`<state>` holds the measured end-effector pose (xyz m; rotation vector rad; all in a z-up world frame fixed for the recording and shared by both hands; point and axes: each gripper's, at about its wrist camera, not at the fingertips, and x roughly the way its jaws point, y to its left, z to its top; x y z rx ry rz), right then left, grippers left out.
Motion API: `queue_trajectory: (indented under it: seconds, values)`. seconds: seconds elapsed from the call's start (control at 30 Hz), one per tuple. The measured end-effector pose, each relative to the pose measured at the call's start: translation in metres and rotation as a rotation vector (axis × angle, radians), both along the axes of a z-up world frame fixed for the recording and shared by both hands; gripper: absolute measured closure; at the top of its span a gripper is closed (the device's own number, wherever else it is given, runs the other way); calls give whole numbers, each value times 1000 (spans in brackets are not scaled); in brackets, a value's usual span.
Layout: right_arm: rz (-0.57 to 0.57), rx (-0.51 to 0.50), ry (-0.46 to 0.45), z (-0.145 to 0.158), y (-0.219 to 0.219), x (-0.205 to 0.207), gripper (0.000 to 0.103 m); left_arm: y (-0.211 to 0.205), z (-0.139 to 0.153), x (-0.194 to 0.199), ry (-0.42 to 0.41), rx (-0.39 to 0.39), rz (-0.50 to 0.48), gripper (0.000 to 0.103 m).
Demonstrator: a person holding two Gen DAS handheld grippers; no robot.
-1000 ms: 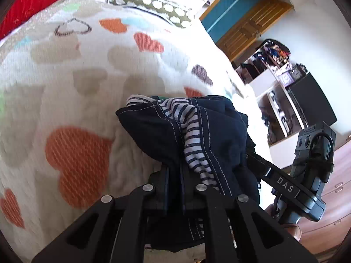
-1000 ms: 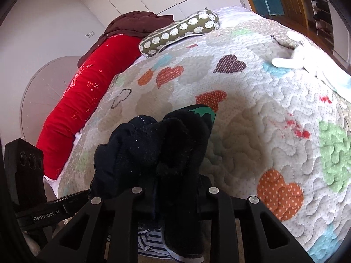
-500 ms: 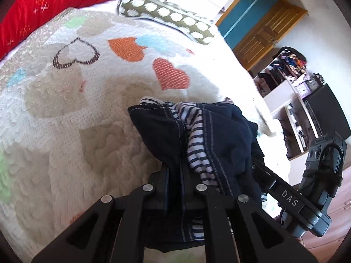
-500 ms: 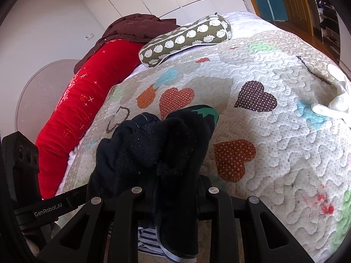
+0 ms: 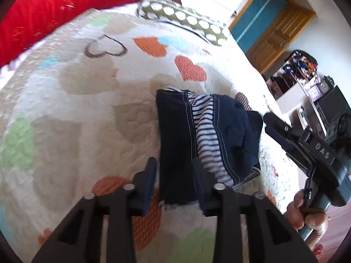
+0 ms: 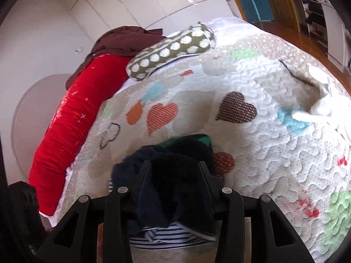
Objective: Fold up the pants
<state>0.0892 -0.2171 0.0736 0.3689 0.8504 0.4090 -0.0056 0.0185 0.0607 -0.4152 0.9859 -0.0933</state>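
quilt ahead bare | blockers: spotted pillow far, white cloth right

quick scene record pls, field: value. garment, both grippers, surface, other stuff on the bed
garment: navy pants with striped lining, bunched, resting on the quilt
left gripper: jaws apart, a fold of the pants between them; clamped or not, unclear
right gripper: jaws apart, pants bunched between them; grip unclear
surface: heart-print quilt on a bed
pillows: polka-dot olive pillow, red bolster
other: brown cloth on the bolster's far end, white cloth at the right edge
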Motion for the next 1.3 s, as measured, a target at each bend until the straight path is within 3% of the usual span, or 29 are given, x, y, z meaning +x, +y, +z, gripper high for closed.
queue_trajectory:
  seconds: [0.13,0.27,0.3,0.4,0.53,0.63,0.77,0.9,1.3]
  values:
    - [131,-2,-19,5,37,-9,56,4,8,-20,-19,14,21,65]
    - [132,-119,104,-41,61,8,59,6,13,-34,-24,45,28,60]
    - [116,-111,84,-44,57,8,60,7,14,-38,-26,45,26,60]
    - [95,-75,87,-36,48,4,60,8,18,-50,-39,45,31,58]
    - [80,-70,49,-15,38,-19,52,9,34,-68,-94,64,65,56]
    - [54,-74,17,-8,27,-46,47,3,55,-91,-181,144,118,50]
    - [-20,-72,113,-28,6,-76,42,-10,85,-125,-333,261,196,26]
    - [-37,-24,152,-39,-10,-102,42,-19,109,-153,-443,322,250,19]
    - [-70,-184,-50,13,-12,-189,40,-32,129,-208,-482,305,219,16]
